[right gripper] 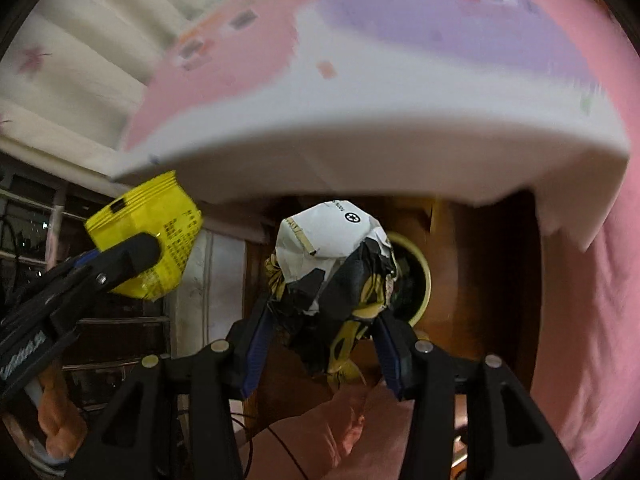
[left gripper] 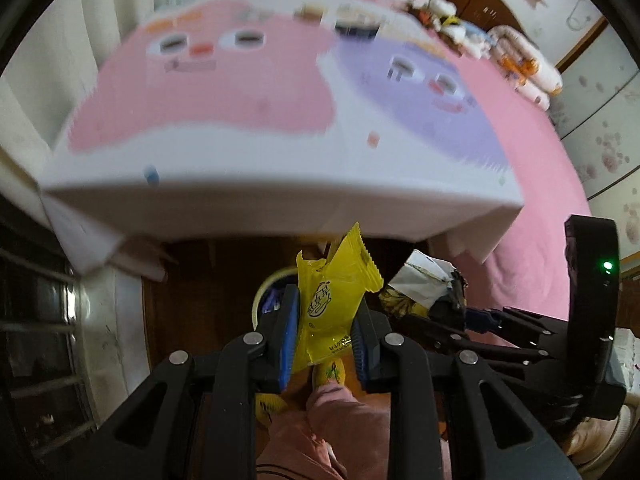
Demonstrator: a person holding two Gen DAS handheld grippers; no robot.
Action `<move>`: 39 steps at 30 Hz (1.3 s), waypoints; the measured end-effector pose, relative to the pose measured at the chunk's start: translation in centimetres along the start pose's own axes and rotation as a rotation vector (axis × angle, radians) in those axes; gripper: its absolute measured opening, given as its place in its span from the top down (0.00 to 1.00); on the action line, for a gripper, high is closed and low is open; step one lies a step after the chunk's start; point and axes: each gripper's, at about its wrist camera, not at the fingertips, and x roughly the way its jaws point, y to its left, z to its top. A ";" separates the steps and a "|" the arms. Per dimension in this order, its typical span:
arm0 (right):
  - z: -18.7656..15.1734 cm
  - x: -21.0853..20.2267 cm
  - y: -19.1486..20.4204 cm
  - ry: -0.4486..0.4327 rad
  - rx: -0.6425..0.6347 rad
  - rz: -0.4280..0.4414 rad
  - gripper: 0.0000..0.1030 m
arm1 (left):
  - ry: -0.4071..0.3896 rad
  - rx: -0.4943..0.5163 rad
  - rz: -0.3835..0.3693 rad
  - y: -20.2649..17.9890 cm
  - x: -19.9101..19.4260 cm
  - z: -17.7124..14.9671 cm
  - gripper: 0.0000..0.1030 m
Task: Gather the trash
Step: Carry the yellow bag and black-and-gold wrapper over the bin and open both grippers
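Observation:
My left gripper (left gripper: 325,320) is shut on a yellow snack wrapper (left gripper: 332,292), held upright above a round cream-rimmed bin (left gripper: 269,280) on the brown floor. The wrapper also shows in the right wrist view (right gripper: 160,240), clamped by the left gripper's fingers (right gripper: 128,260). My right gripper (right gripper: 320,320) is shut on a crumpled white, black and yellow bag (right gripper: 336,256), held in front of the bin (right gripper: 420,276). That bag shows in the left wrist view (left gripper: 428,284) to the right of the wrapper, with the right gripper (left gripper: 472,320) behind it.
A white table edge with a pink and purple cartoon cloth (left gripper: 240,120) overhangs both grippers. A pink bedspread (left gripper: 532,168) lies to the right. Curtains (right gripper: 80,60) and a dark shelf rack (left gripper: 36,320) are at left. The person's pink-trousered legs (left gripper: 328,432) are below.

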 end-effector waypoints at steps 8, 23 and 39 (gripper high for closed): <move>-1.0 13.3 -6.4 0.097 0.072 -0.019 0.52 | 0.121 -0.036 0.045 1.5 13.9 -3.5 0.77; -1.1 28.5 -12.1 0.168 0.143 0.017 0.40 | 0.150 0.012 0.109 2.7 28.8 -5.1 0.36; -0.8 22.2 -9.9 0.126 0.132 0.029 0.27 | 0.109 -0.011 0.132 3.4 21.4 -5.1 0.01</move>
